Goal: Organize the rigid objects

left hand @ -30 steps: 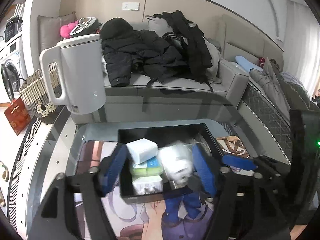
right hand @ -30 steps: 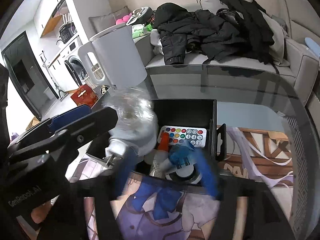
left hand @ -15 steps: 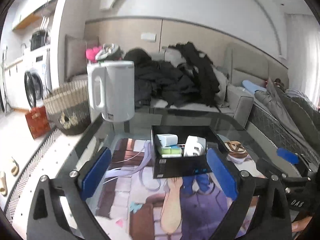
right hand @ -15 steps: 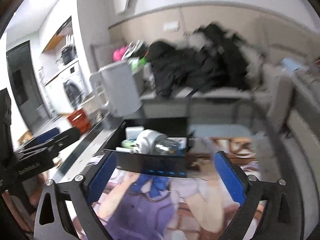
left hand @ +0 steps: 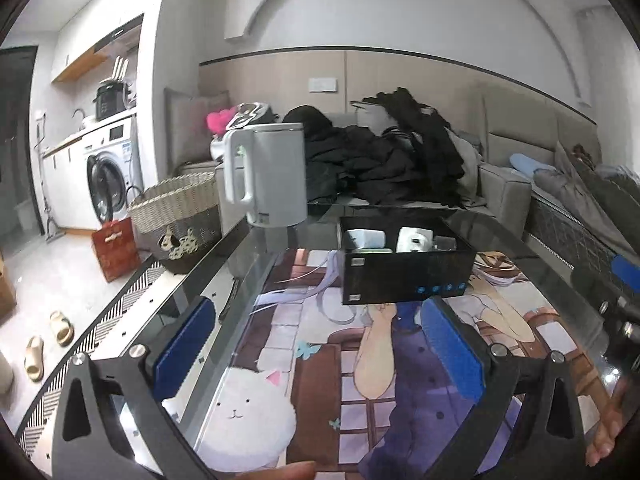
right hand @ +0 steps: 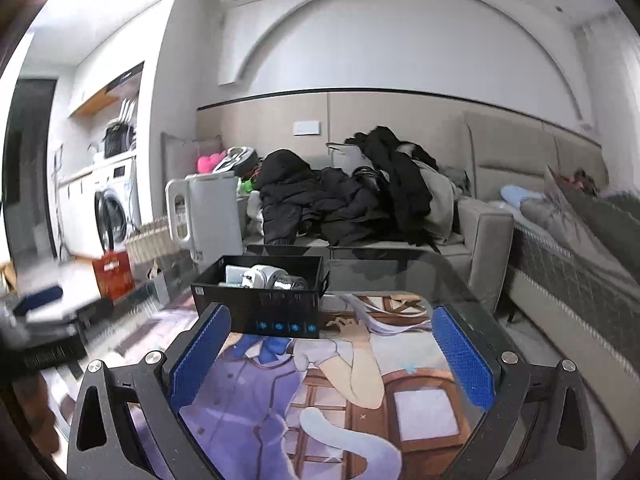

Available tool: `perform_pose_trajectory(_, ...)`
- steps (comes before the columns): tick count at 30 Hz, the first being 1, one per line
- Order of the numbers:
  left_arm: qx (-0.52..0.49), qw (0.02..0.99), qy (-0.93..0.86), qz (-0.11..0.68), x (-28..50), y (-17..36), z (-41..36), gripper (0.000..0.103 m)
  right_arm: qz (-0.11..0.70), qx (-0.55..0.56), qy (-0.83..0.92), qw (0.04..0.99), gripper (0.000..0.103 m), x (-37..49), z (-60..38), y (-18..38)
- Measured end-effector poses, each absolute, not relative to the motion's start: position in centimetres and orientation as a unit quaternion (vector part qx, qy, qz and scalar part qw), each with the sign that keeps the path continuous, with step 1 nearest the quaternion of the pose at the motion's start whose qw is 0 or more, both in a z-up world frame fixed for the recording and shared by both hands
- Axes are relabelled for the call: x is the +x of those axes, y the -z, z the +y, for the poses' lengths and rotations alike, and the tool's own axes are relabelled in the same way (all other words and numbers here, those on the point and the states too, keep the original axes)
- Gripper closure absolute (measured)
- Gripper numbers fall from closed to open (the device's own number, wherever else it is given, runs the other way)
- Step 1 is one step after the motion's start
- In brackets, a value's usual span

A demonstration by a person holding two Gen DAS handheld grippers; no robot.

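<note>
Pulled back from the black box (left hand: 406, 276), both hand-held grippers, left (left hand: 316, 344) and right (right hand: 332, 354), just opened wide and empty; sorting probably finished.

A black rectangular box (left hand: 404, 278) stands upright on the glass tabletop (left hand: 256, 248), open at top, w/ a row of small blue marks low on its near wall and white labels at the left corner. Inside, packed close together: a white block-shaped item (left hand: 366, 238) at the left on top of a green one, a white rounded adapter-like item (left hand: 414, 239) in the middle, and a clear jar-like item (right hand: 290, 282) beside it. Other contents are hidden by the walls.
</note>
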State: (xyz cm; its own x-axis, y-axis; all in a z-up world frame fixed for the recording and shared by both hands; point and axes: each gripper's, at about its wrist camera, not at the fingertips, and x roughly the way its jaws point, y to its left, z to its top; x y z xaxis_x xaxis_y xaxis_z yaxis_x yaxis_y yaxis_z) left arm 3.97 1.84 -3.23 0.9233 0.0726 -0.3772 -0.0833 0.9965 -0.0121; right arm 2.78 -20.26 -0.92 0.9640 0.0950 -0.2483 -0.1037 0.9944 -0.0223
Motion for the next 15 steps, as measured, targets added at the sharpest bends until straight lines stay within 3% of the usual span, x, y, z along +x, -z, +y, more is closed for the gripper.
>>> perform_pose_trajectory(15, -0.015, 0.980, -0.017, 0.196, 3.6, 3.0, 0.6, 0.000, 0.145, -0.041, -0.073, 0.986, 0.000, 2.8, -18.8, 2.5)
